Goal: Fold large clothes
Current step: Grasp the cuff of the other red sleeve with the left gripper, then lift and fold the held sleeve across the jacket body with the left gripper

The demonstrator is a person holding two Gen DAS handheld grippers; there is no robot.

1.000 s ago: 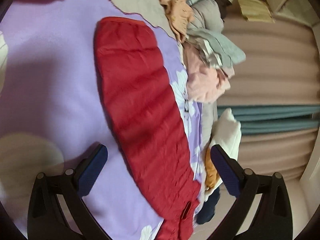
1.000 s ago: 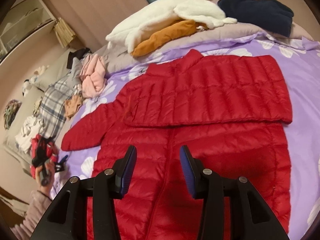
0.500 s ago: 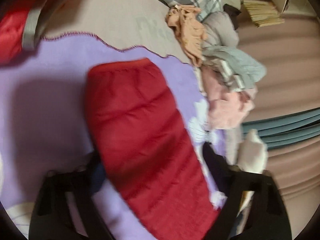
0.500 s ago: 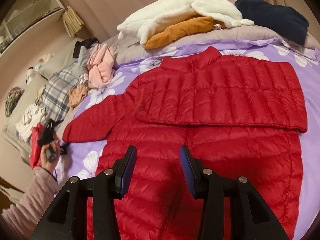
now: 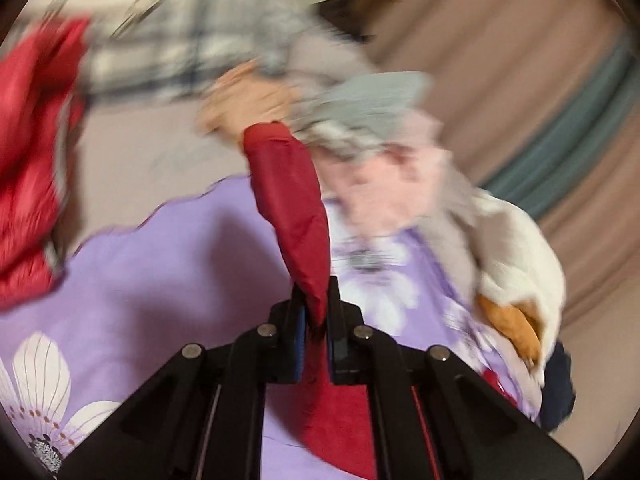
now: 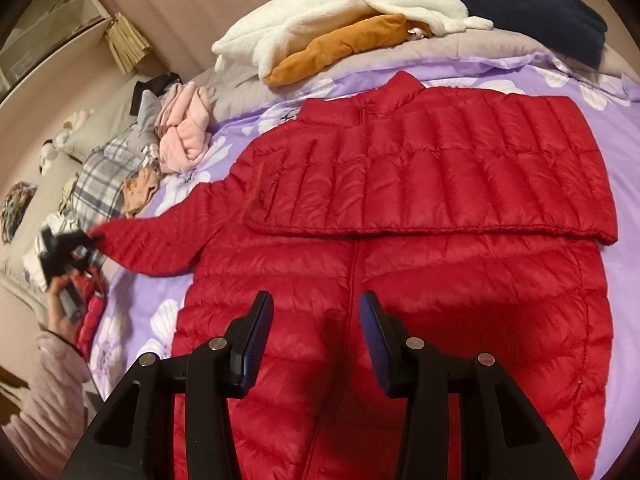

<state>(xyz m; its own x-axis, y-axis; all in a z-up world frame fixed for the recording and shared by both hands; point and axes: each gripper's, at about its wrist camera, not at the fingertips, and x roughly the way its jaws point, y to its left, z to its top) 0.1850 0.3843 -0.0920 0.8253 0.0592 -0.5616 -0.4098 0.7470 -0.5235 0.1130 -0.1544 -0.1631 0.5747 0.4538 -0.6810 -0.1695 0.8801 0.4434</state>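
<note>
Left wrist view heavily motion-blurred. Right wrist view sharp, warm dim light; soft shadows cast on jacket [image 6: 420,220]. Fisheye edges vignetted.

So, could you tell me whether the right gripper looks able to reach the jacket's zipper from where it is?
Probably yes: the right gripper hangs open directly over the zipper of the red jacket, with nothing between.

Your jacket [image 6: 420,208]: quilted, slightly glossy synthetic cloth. Bedsheet [image 6: 624,132]: matt printed cotton-like cloth. Far white garment [image 6: 320,20]: fluffy fleece.

No readable text, label or number shows anywhere.
</note>
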